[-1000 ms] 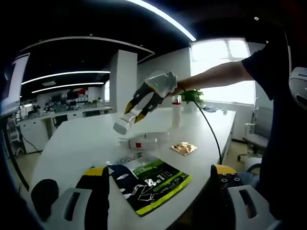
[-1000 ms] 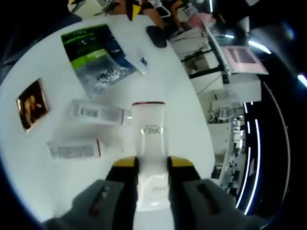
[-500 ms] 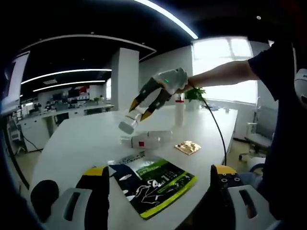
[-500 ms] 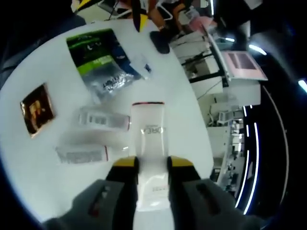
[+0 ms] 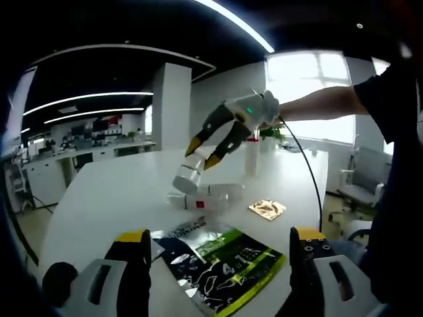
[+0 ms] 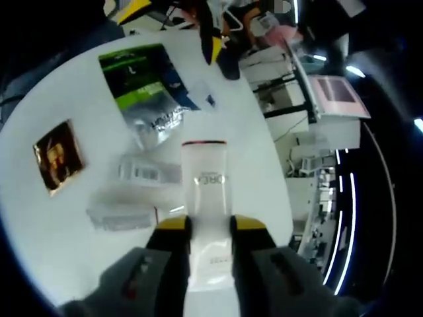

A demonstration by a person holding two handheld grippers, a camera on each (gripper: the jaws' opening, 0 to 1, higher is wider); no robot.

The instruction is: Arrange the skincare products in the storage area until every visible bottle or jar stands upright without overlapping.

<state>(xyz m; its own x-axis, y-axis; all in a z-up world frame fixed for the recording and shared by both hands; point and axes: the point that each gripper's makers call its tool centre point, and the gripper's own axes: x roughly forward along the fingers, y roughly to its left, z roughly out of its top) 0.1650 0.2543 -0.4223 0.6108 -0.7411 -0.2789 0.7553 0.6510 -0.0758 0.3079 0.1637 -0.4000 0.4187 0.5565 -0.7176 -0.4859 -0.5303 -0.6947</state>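
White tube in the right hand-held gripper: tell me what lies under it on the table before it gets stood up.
The white tube hangs above two clear bottles lying on their sides. The green pouch and gold sachet lie farther off; bare table shows beside the bottles.

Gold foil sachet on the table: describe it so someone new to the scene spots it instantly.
Start from the white table in the left gripper view and find the big green-and-black pouch at its near edge. Just beyond the pouch's far corner, beside two clear bottles lying down, sits the gold foil sachet. It is the one small, flat, shiny copper-gold square; its neighbours are clear or green.
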